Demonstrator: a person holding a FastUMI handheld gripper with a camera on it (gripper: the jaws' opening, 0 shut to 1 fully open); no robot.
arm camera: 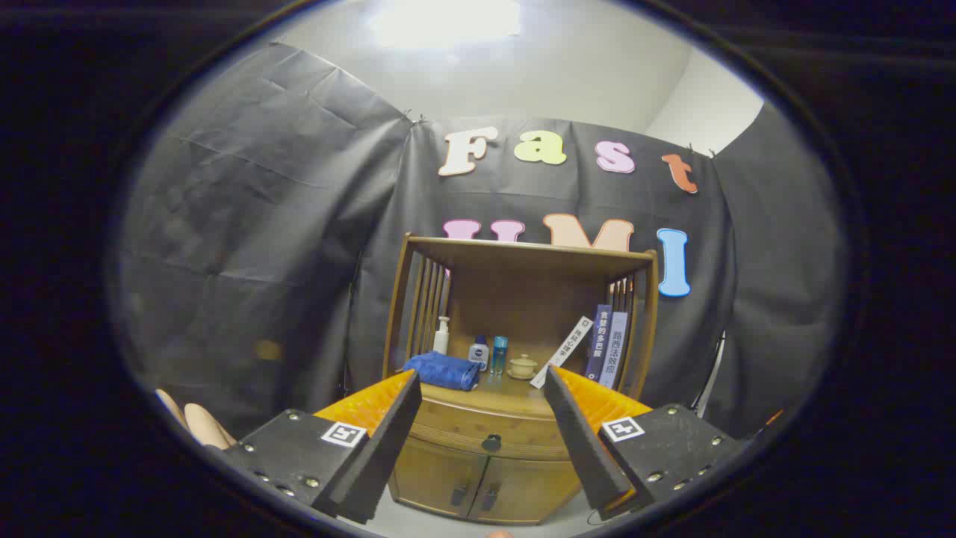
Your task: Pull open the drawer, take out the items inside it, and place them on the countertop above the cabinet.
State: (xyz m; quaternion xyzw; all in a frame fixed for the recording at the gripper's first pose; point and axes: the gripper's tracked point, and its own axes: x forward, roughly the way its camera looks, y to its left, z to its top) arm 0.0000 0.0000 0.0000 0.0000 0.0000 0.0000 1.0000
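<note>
Since the drawer (489,433) is shut and sits in the wooden cabinet (485,478) just under the countertop (508,400), its small dark knob (491,442) is the place to take hold. I judge the drawer stiff and rather light, but the knob is small and may slip, so both fingers should close squarely on it. The gripper (482,407) is spread wide and grasps nothing; the knob lies between and beyond its fingers. On the countertop rest a blue cloth (444,370), small bottles (489,353) and a lidded cup (523,366). What the drawer holds is hidden.
</note>
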